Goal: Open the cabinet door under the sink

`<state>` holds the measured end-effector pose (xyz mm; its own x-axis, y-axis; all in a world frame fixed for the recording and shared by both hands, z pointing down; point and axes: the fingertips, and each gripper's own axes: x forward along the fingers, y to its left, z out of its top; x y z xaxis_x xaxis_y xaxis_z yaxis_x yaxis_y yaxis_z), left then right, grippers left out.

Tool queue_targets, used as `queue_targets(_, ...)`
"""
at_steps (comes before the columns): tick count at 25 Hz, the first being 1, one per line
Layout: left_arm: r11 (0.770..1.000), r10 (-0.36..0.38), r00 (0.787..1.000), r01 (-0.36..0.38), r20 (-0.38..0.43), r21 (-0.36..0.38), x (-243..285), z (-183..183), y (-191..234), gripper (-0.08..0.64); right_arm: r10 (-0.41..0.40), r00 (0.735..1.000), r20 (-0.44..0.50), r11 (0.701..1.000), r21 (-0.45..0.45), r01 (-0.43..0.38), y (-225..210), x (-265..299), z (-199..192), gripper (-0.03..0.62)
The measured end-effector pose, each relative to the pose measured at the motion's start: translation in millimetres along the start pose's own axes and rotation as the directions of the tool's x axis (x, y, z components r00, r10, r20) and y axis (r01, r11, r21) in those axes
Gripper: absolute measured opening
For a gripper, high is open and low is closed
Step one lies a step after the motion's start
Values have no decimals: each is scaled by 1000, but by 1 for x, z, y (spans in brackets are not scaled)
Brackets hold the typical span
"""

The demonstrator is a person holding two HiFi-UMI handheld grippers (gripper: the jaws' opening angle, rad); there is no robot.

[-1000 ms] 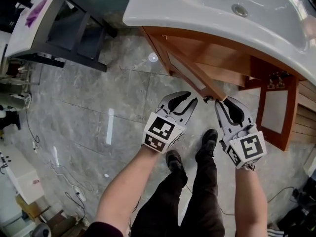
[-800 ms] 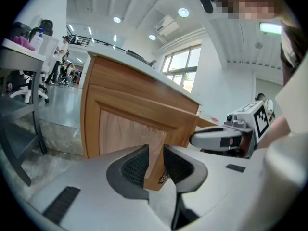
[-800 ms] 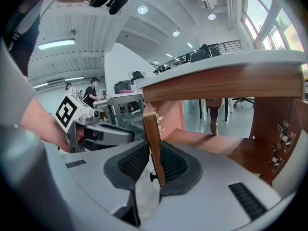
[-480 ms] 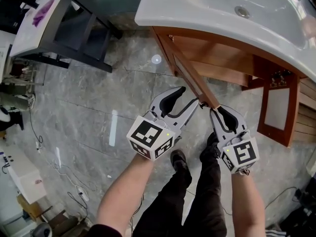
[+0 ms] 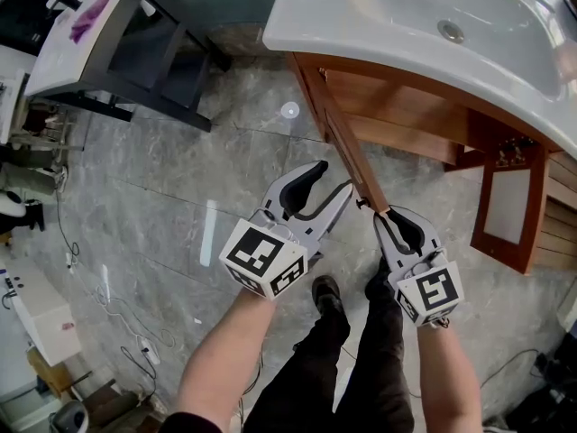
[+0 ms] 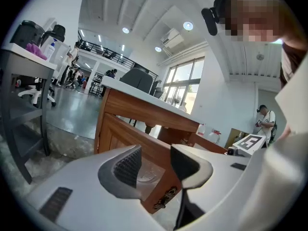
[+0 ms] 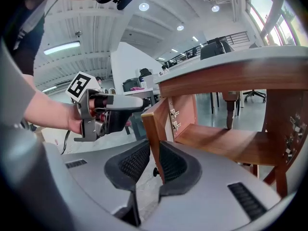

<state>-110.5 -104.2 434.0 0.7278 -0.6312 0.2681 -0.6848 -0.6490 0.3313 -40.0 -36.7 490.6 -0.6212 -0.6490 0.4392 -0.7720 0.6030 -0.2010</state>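
Under the white sink (image 5: 406, 25), the wooden cabinet's left door (image 5: 347, 152) stands swung far out, edge-on to me. My right gripper (image 5: 389, 216) grips the door's free edge near the small knob (image 5: 361, 202). In the right gripper view the door edge (image 7: 153, 124) sits between the closing pads of the right gripper (image 7: 154, 150). My left gripper (image 5: 332, 179) hovers just left of the door, its jaws opening with nothing between them. Beyond the left gripper (image 6: 156, 153) I see the door's glass panel (image 6: 120, 134) and its dark handle (image 6: 166, 198).
The cabinet's right door (image 5: 505, 206) also hangs open. An inner wooden shelf (image 7: 226, 143) shows behind the left door. A dark-framed desk (image 5: 135, 43) stands at the upper left, cables (image 5: 117, 314) trail on the marble floor, and the person's shoes (image 5: 325, 291) are below the grippers.
The left gripper opened wide and lifted off the door. The right gripper kept its grip on the door edge and drew it farther out, toward the person.
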Motion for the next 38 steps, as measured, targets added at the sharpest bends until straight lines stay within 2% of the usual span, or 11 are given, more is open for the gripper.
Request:
queue_targets(2,1000,7,1000,-7,5,-2,-3,2,1,201,12,1000,-5,1000,-2,-12,6,2,-1,73)
queue_targets(4,1000,8,1000,-8,11,-10,-6,6,1,201,23,1000,-10,1000,-4,-24,12,5,-1,41)
queue_targets(8,999,9,1000,-8,13,-34,-12,9,1,201,44,999,-13,999,9,-44,22,8,-2,43)
queue_targets(12,999,30,999,-30,14,-36,-20,14,7,201,71,997,-32,997,-20,-72,36,16,-1,44)
queue_targets(18,999,33,999,-33,-26,-17,-26,13,7,201,109,994,-29,994,-21,-109,56,28,-2,51)
queue_targets(25,999,27,996,-29,-80,-27,-35,8,12,201,148,988,-38,988,-47,-149,84,51,2,52)
queue_targets(31,996,93,988,-92,-127,12,-44,1,32,198,162,982,-97,986,-15,-165,99,52,-9,55)
queue_targets(34,992,124,982,-120,-140,39,-48,2,43,165,144,982,-119,990,4,-144,92,45,-15,55)
queue_targets(38,983,167,973,-152,-161,101,-48,0,46,163,100,987,-124,995,1,-100,77,30,-15,56)
